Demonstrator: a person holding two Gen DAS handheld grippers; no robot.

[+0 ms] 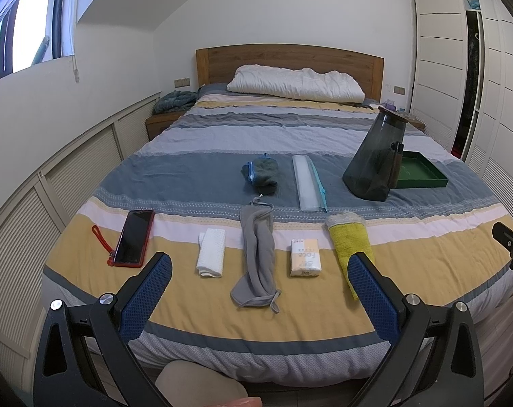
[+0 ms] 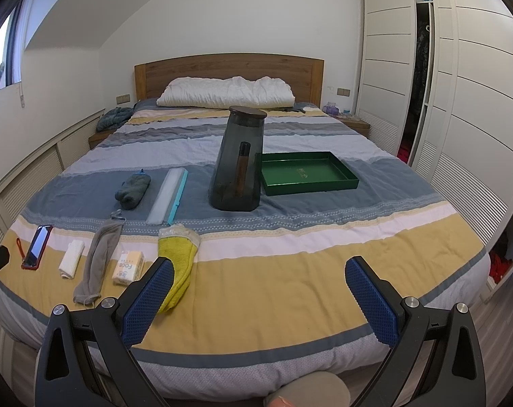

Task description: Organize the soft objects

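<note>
On the striped bed lie a white folded cloth (image 1: 211,252), a long grey fabric mask (image 1: 257,254), a tissue pack (image 1: 305,257), a yellow towel (image 1: 351,244) and a dark green rolled cloth (image 1: 261,176). The right wrist view shows the same row at the left: white cloth (image 2: 72,258), grey mask (image 2: 99,261), tissue pack (image 2: 129,266), yellow towel (image 2: 177,261), green cloth (image 2: 132,190). An empty green tray (image 2: 307,173) sits mid-bed on the right. My left gripper (image 1: 260,291) hangs open above the near edge. My right gripper (image 2: 258,291) is open too, holding nothing.
A red-cased phone (image 1: 134,237) lies at the left. A clear ruler-like strip (image 1: 307,183) and a tall dark jug (image 2: 239,166) stand mid-bed beside the tray. A pillow (image 1: 295,83) and headboard are at the far end; wardrobe doors (image 2: 459,101) line the right.
</note>
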